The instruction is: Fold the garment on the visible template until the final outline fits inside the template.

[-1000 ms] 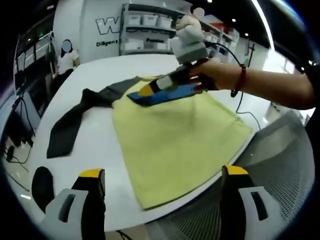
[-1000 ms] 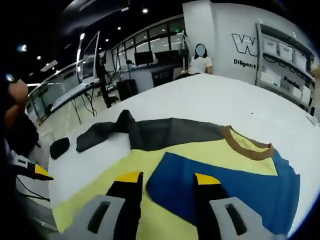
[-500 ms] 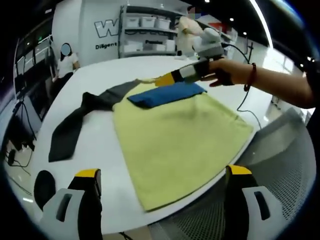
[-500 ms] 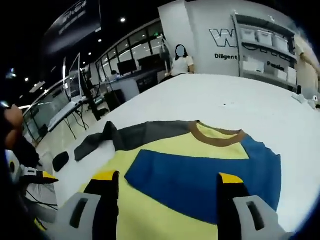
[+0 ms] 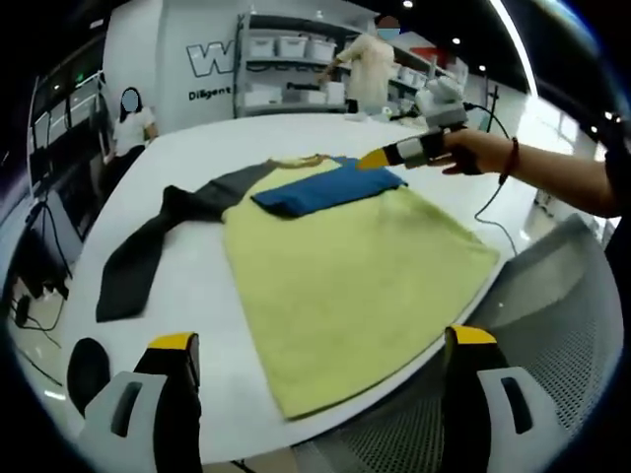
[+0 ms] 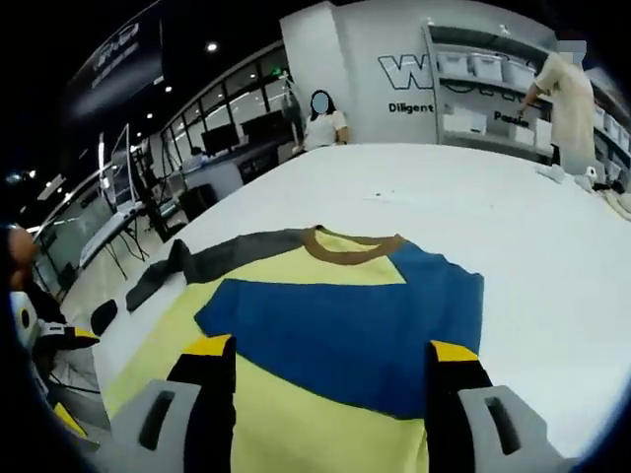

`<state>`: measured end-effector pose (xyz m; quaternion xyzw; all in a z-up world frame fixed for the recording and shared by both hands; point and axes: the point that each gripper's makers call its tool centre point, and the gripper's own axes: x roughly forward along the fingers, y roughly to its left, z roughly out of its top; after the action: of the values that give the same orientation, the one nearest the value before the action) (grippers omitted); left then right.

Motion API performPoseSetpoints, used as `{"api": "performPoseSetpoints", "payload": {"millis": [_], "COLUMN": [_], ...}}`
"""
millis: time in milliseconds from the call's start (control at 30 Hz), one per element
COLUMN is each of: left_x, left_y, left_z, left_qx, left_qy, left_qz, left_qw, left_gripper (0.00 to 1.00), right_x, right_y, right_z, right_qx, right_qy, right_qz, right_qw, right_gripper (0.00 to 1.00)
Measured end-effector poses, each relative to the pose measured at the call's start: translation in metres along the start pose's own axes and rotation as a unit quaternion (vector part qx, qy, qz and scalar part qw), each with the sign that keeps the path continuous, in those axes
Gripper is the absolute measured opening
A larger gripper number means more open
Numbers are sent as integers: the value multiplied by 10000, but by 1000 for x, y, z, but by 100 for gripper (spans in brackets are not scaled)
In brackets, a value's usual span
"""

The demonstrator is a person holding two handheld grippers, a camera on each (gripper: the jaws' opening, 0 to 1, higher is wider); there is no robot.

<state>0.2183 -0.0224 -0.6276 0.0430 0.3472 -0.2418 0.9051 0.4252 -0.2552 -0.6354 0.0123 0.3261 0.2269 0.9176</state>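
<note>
The yellow garment lies flat on the white table, grey sleeve probably nearer the released left claw; right claw, likewise released, faces the folded blue sleeve.

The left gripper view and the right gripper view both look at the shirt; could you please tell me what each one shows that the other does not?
Left gripper view: the right claw held in a hand beyond the shirt, and the yellow hem hanging over the table edge.

Right gripper view: the brown collar seen clearly, and the blue sleeve spread wide across the chest.

Both: the yellow shirt on the white table, its grey sleeve stretched out sideways, and the blue sleeve folded in.
</note>
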Motion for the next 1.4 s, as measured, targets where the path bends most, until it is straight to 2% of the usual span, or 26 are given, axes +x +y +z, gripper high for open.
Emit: {"api": "performPoseSetpoints", "payload": {"millis": [267, 467, 700, 800, 967, 1067, 1100, 1200, 1400], "left_x": [0, 1, 0, 0, 0, 0, 0, 0, 0], "left_y": [0, 0, 1, 1, 1, 1, 1, 2, 3], "left_z": [0, -1, 0, 0, -1, -1, -1, -1, -1], "left_qx": [-16, -8, -30, -29, -12, -5, -7, -11, -29], "left_qy": [3, 14, 0, -8, 11, 12, 14, 10, 10], "left_qz": [-7, 5, 24, 29, 38, 50, 55, 71, 78], "left_qw": [10000, 10000, 10000, 10000, 10000, 10000, 10000, 10000, 10000], "left_gripper": [99, 99, 98, 98, 98, 98, 98, 97, 97], "right_x": [-10, -15, -18, -20, -20, -20, -22, -20, -22], "right_y": [-37, -58, -74, -75, -72, -74, -81, -78, -86], "right_z": [-14, -23, -35, -40, -46, -46, -46, -46, -45], "right_qx": [189, 350, 363, 353, 410, 221, -37, 165, 50], "right_qy": [61, 93, 207, 289, 321, 347, 415, 409, 431], "right_qz": [-377, -676, -973, -1022, -1013, -1093, -1209, -1076, -1058], "right_qw": [9991, 9971, 9944, 9937, 9935, 9932, 9918, 9932, 9934], "right_gripper": [72, 62, 35, 23, 12, 0, 0, 0, 0]}}
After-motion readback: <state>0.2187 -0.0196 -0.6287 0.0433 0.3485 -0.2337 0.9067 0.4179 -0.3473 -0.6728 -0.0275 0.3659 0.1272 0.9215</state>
